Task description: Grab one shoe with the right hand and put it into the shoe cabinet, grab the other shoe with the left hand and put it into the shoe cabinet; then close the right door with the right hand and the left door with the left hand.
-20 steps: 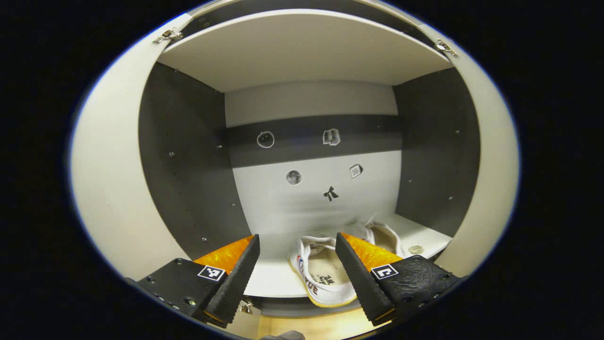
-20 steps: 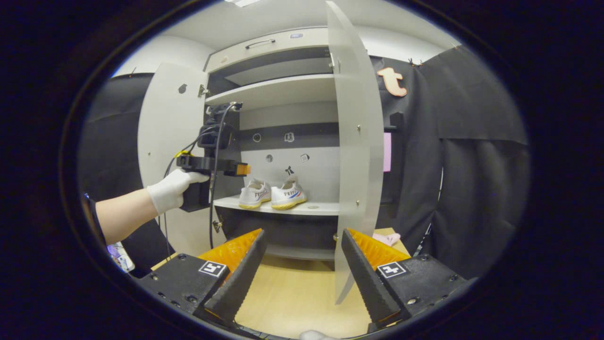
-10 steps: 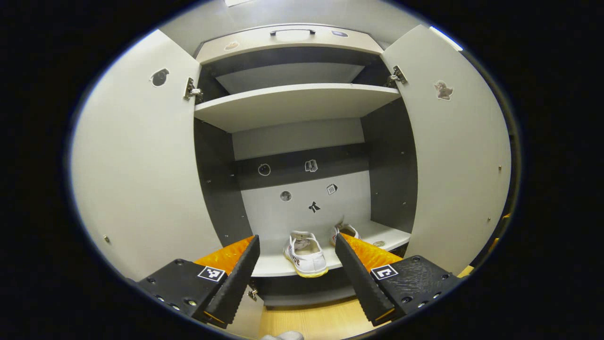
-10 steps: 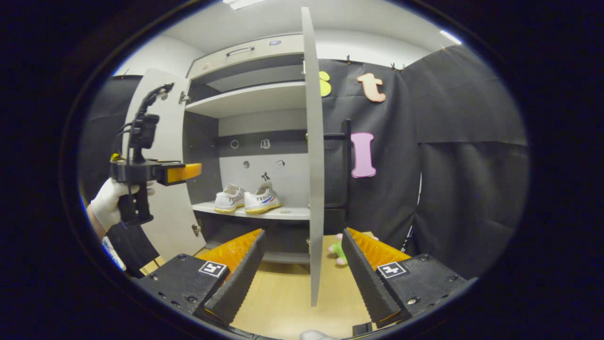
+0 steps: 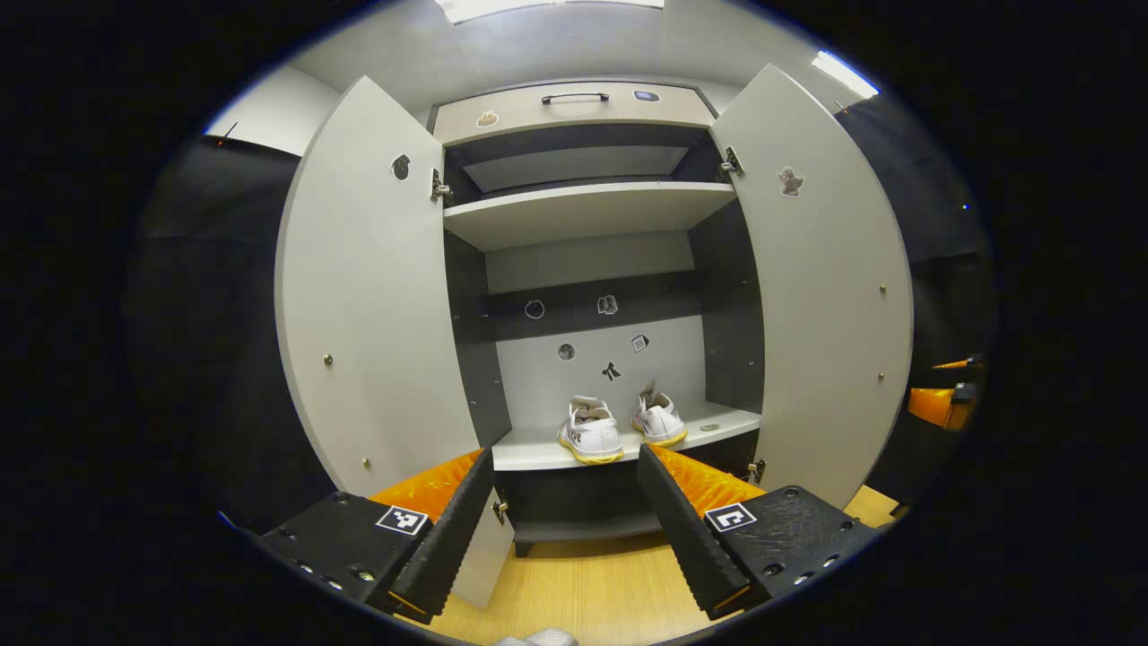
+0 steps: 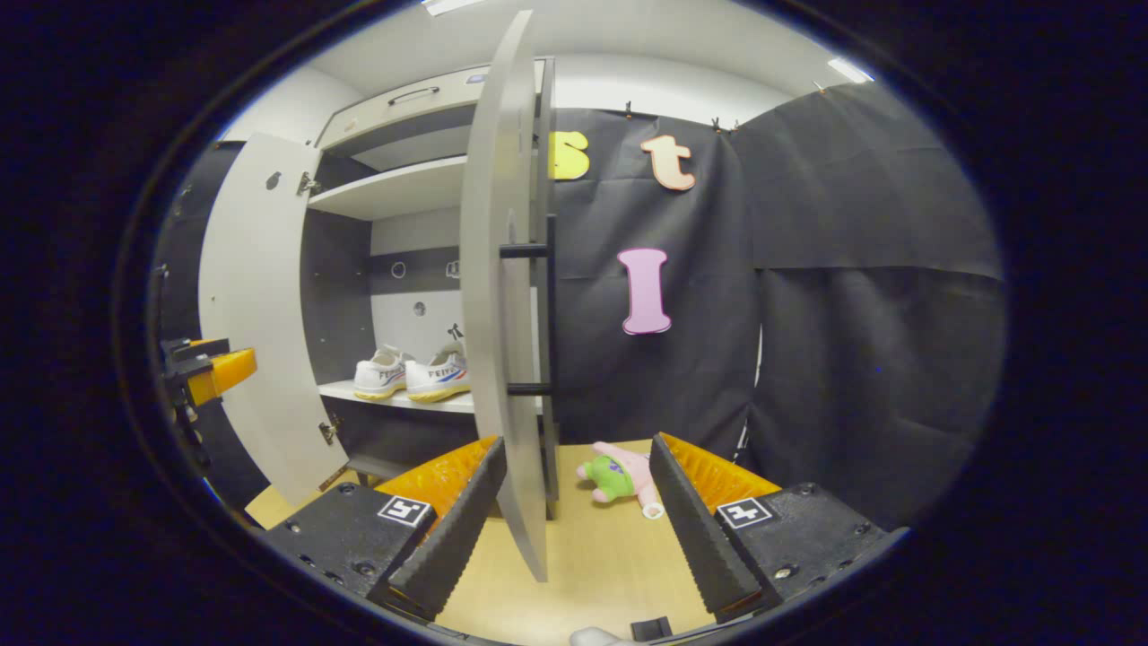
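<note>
Two white shoes, one beside the other, stand side by side on the lower shelf of the shoe cabinet. Both doors are open: the left door and the right door. My left gripper is open and empty, well back from the cabinet and facing it. My right gripper is open and empty too, facing the right door's edge and its black handle from outside. Both shoes show past that door. The left gripper shows at the far left.
A pink and green plush toy lies on the wooden floor beside the cabinet, by the black cloth wall. An upper shelf and a top drawer with a handle sit above the shoes. The right gripper appears beyond the right door.
My left gripper has drawn back out of the cabinet, leaving the shoe on the shelf. My right gripper has swung right, around to the outer side of the right door.
</note>
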Motion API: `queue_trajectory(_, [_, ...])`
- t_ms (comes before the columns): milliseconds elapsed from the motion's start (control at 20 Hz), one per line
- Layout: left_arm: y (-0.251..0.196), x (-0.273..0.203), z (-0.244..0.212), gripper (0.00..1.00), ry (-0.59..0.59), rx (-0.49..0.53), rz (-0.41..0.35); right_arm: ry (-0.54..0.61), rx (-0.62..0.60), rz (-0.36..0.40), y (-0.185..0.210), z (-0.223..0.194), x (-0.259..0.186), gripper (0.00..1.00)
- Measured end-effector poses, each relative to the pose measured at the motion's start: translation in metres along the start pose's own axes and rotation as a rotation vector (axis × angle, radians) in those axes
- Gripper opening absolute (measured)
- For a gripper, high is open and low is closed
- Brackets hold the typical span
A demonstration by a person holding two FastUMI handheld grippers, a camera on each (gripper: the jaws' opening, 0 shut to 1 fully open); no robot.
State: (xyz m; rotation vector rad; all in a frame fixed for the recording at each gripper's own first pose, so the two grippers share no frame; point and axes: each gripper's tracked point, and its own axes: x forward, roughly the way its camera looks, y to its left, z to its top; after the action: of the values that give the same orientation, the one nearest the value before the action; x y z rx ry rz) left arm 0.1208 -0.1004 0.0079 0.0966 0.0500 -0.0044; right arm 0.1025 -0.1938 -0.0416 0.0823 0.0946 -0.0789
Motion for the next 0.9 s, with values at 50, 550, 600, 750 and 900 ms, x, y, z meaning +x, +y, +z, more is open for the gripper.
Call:
queue_trajectory(50, [-0.001,-0.006,-0.004,0.96,-0.003,-0.021,0.007,-0.001,0.002,-0.013,-0.008,0.002,0.002,1.0])
queue_trajectory(550, [-0.015,-0.02,-0.012,0.96,-0.015,-0.056,-0.006,-0.094,-0.008,-0.076,-0.045,0.059,0.042,1.0])
queue_trajectory(600, [-0.017,-0.021,-0.012,0.96,-0.013,-0.053,-0.01,-0.102,-0.015,-0.072,-0.043,0.065,0.044,1.0])
queue_trajectory(750, [-0.014,-0.025,-0.012,1.0,-0.02,-0.05,-0.007,-0.139,-0.032,-0.031,-0.028,0.078,0.044,1.0])
queue_trajectory(900, [-0.01,-0.026,-0.013,0.96,-0.011,-0.051,-0.003,-0.137,-0.017,-0.01,-0.023,0.078,0.049,0.96])
